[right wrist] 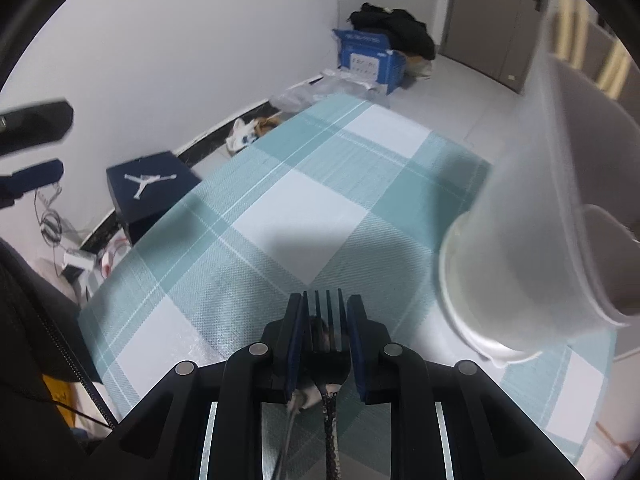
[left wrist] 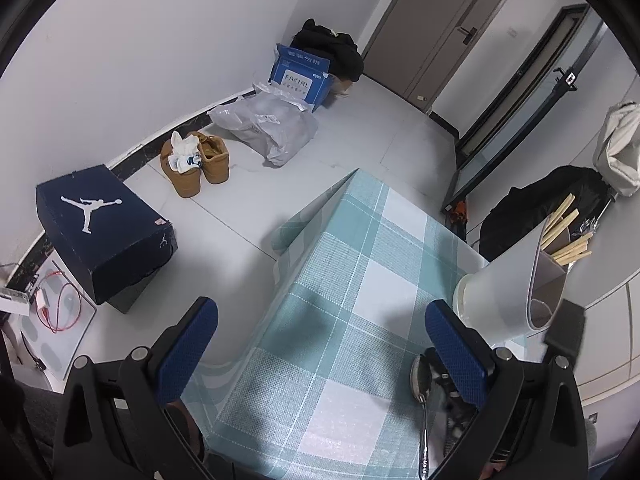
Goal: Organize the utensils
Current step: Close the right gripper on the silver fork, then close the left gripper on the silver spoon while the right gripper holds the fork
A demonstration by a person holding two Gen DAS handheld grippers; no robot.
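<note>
My right gripper [right wrist: 323, 320] is shut on a metal fork [right wrist: 325, 328], tines pointing forward, above the teal checked tablecloth [right wrist: 280, 200]. A white divided utensil holder [right wrist: 532, 248] stands close on its right. In the left wrist view the holder [left wrist: 508, 292] holds several wooden chopsticks [left wrist: 564, 232]. My left gripper [left wrist: 320, 344] is open and empty over the table's left edge. A metal spoon [left wrist: 422, 396] lies on the cloth beside its right finger [left wrist: 456, 352]. The right gripper's fingertip [left wrist: 568, 324] shows by the holder.
The table [left wrist: 360, 280] drops off to the floor on the left. On the floor are a navy shoebox [left wrist: 104, 232], brown boots [left wrist: 200, 164], a plastic bag [left wrist: 268, 128] and a blue carton [left wrist: 304, 76]. A black bag [left wrist: 536, 208] sits behind the holder.
</note>
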